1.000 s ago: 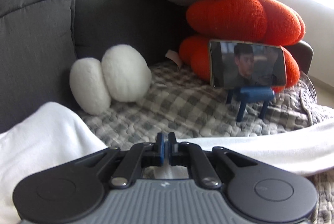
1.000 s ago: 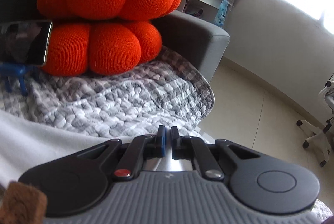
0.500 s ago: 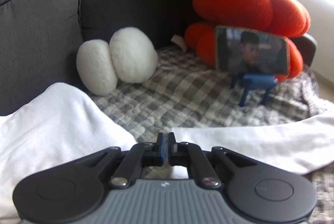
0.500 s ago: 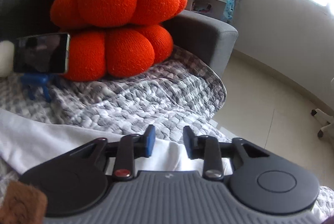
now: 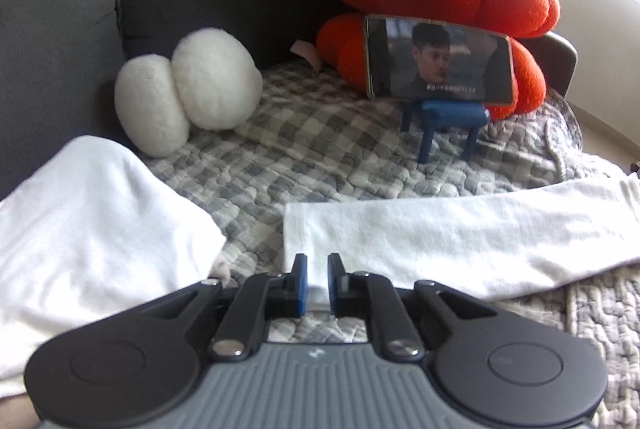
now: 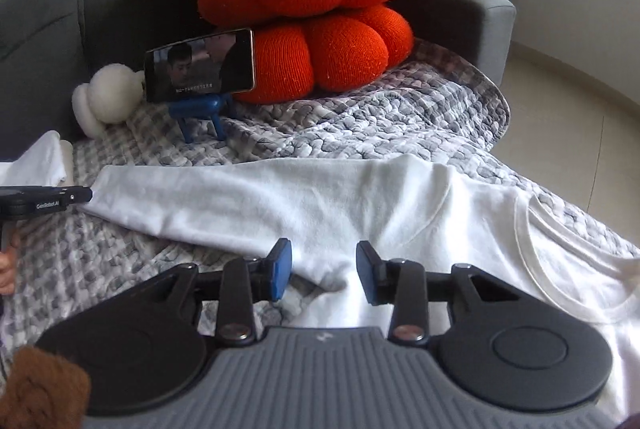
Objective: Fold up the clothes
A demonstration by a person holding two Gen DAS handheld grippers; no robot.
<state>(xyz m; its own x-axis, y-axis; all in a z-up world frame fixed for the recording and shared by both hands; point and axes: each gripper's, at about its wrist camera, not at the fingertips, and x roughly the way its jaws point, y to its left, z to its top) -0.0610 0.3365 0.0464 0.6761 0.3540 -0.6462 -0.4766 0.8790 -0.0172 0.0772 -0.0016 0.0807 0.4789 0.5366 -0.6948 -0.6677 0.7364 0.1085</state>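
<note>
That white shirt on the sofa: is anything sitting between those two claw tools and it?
Nothing visible. The white shirt lies spread on the checked blanket. The right gripper hovers open over it; the left gripper is opening at the sleeve's cuff.

Each gripper has a ribbed grey body with a small pale logo at its front edge, flanked by two round black discs with a recessed ring. Black link arms, pinned with silver screws on the left gripper (image 5: 317, 285) and a reddish screw on the right gripper's (image 6: 324, 271) left link, carry black fingers faced with blue pads (image 6: 280, 271). The left gripper's side shows small white lettering in the right wrist view.
</note>
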